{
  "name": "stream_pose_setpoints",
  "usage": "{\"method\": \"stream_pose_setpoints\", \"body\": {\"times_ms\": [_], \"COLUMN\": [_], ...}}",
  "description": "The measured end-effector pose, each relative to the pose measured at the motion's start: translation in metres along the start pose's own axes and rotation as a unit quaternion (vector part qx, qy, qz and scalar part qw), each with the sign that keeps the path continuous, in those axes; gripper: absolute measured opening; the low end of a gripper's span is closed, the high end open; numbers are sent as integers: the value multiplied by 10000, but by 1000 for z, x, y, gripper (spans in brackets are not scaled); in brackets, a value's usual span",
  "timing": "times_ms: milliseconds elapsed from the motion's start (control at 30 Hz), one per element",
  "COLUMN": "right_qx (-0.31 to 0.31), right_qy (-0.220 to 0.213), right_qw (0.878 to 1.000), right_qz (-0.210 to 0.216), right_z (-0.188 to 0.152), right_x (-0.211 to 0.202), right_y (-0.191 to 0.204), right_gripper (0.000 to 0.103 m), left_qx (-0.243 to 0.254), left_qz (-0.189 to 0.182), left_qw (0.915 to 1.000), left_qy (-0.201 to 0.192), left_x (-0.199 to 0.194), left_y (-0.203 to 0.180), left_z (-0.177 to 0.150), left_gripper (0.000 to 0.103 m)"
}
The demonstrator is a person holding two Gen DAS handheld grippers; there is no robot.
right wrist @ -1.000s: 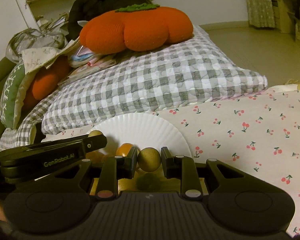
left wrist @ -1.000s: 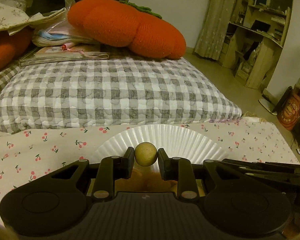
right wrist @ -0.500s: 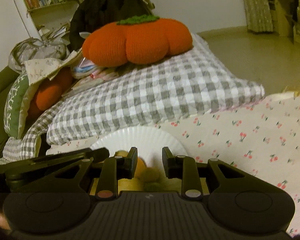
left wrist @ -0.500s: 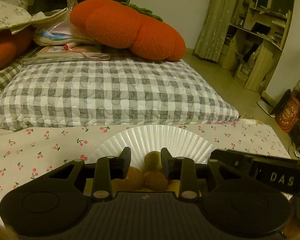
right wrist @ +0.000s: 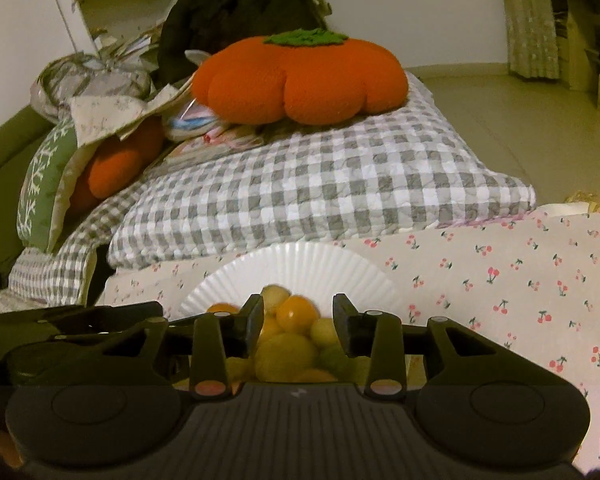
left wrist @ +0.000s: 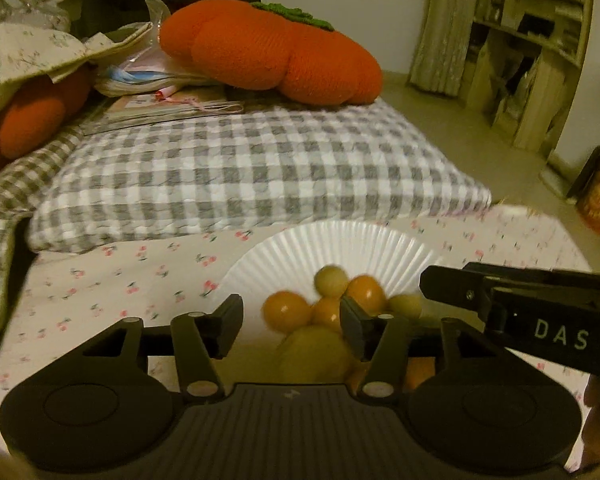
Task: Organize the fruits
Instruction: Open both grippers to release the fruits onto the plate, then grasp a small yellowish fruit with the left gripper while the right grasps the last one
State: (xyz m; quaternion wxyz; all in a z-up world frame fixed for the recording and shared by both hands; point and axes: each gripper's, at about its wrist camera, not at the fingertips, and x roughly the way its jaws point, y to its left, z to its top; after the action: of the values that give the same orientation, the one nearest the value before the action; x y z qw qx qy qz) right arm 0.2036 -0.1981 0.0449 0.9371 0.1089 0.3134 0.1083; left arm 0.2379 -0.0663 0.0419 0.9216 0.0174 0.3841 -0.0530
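Cherry-printed white cloth covers the work surface, and behind it lies a thick grey-and-white checked quilted cushion with a big orange plush persimmon pillow topped by a green leaf resting on it. Farther back sit a second orange pillow half under a green patterned cushion, some flat papers and packets, wooden shelving and a curtain at the edge of the room.

On the cloth, just in front of the checked cushion, sits a white fluted paper plate. A heap of small round fruits fills its near side: several glossy orange ones and paler yellow-green ones, touching one another in a tight cluster.

The left gripper hovers over the near edge of that heap. Its jaws have just been opening and stand apart, with nothing pressed between the pads; the fruits show below and beyond the gap, slightly blurred. The right gripper is just beside it over the same pile, its black body entering the left wrist view from the right with white lettering on its side. Its jaws have also just been opening and stand apart, narrower than the left pair, with no fruit gripped; the fruits lie loose on the plate beneath them.
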Motion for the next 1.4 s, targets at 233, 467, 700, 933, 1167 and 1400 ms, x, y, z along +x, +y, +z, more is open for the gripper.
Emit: {"method": "stream_pose_setpoints", "body": {"times_ms": [233,467,700,933,1167,1400], "right_qx": [-125,-95,-261,-303,-550,-624], "right_qy": [73,24,-20,106,159,324], "right_qw": [9999,9999,9997,9994,9983,9974], "right_qz": [-29,62,-34,104,134,132], "right_z": [-11,-24,-41,-55,-63,-69], "right_x": [-15,-39,-58,-61,-68,-63], "right_y": [21,35,52,65,79,85], "right_gripper": [42,47,67,83,100,102], "left_qx": [7,-74,-85,-189,-545,-857], "left_qz": [201,343,465,580,569,374], "left_qw": [9997,9993,9989,9981,9969,9951], "left_qy": [144,113,-75,-98,-5,331], "left_x": [-28,-56,-88,-110,-122,-121], "left_y": [14,25,25,37,59,74], "left_z": [-22,-40,-58,-79,-94,-109], "left_gripper": [48,52,72,77,85,86]}}
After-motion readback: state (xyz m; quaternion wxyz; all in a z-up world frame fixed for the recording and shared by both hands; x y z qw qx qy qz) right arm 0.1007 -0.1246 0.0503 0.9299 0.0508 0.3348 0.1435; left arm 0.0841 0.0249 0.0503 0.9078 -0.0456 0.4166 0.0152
